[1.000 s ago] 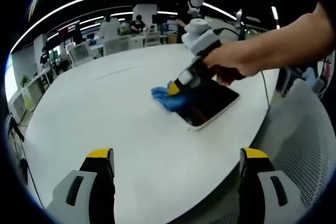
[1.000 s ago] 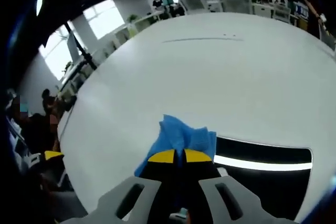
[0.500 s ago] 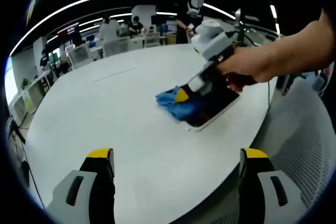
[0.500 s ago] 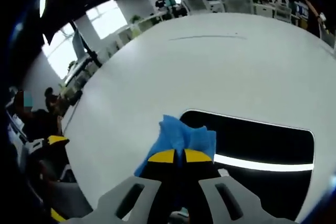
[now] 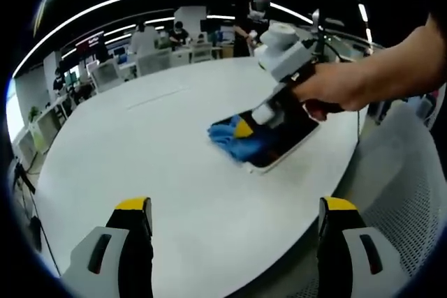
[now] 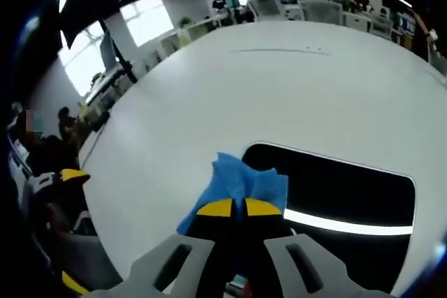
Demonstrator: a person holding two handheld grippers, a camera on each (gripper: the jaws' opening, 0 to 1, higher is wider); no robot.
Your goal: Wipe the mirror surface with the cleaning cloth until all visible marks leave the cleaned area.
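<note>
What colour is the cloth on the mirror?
Blue. The cloth shows best in the right gripper view, pinched in that gripper.

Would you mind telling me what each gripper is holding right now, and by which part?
The right gripper is shut on the blue cloth, pinching its bunched near end at the mirror edge. The left gripper is open, holding nothing.
</note>
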